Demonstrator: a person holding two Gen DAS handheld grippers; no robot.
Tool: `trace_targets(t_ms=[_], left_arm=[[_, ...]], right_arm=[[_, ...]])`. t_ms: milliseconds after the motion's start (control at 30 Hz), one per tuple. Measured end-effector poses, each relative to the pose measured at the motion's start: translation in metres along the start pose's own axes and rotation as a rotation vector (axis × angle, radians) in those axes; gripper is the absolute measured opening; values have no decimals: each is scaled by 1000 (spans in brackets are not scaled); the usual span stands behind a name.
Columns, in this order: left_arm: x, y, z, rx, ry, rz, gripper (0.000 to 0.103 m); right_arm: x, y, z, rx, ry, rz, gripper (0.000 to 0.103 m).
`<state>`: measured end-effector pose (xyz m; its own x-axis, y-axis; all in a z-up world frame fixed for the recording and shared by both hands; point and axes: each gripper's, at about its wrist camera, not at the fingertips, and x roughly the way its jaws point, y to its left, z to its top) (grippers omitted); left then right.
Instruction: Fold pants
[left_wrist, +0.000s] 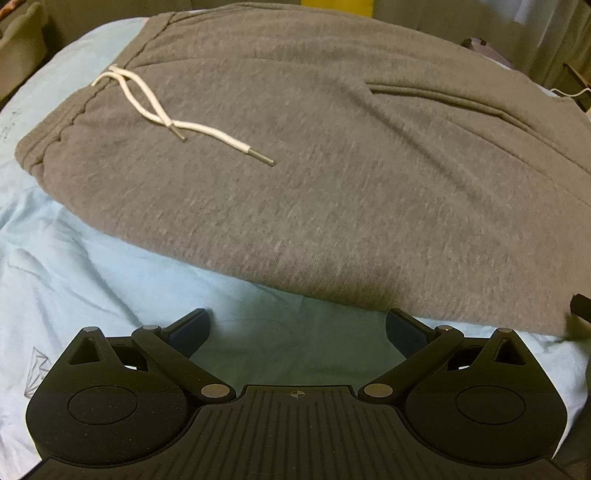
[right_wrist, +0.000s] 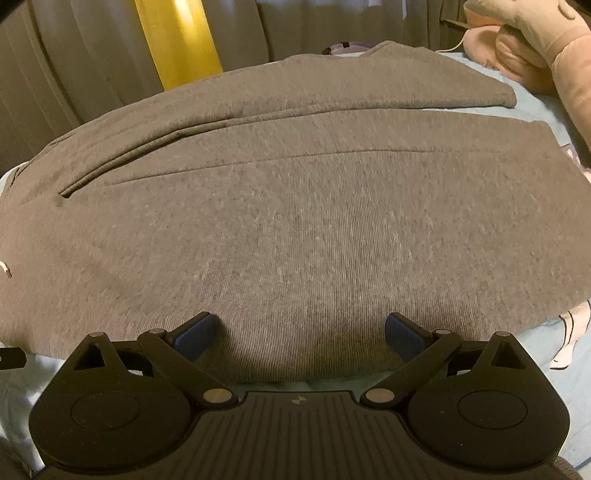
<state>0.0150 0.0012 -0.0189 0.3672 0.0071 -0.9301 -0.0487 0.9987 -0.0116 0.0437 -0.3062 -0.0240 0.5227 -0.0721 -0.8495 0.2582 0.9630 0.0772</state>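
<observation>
Now hovering at the grey pants (left_wrist: 314, 155).
I'm holding my left claw (left_wrist: 295, 332) and right claw (right_wrist: 299, 334) spread wide, gripping nothing.

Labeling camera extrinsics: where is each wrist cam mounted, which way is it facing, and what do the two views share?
Left wrist: on the left gripper, looking forward along its open fingers at the waistband end of the gray pants, white drawstring, blue sheet.
Right wrist: on the right gripper, open over the pants' near edge, facing the legs; pink plush toy beyond.
Shared: the pants, pocket slit, sheet, yellow strip behind.
</observation>
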Motion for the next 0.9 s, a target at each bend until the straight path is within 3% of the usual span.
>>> trace_targets(t_ms=[267, 400, 567, 633, 700, 900], left_arm=[[6, -2, 4, 4, 11, 10, 103], [-1, 0, 11, -32, -36, 4, 103], [1, 1, 34, -176, -62, -69, 103], [5, -1, 48, -241, -86, -75, 103], [9, -7, 65, -292, -113, -51, 103], [27, -33, 126, -337, -218, 106, 103]], right_arm=[[4, -2, 2, 22, 11, 16, 99], [-2, -14, 5, 84, -10, 57, 99], [-11, -32, 14, 144, -79, 51, 99], [-4, -39, 19, 180, -56, 30, 99], [11, -48, 22, 244, 4, 24, 99], [25, -46, 26, 271, 0, -12, 100]])
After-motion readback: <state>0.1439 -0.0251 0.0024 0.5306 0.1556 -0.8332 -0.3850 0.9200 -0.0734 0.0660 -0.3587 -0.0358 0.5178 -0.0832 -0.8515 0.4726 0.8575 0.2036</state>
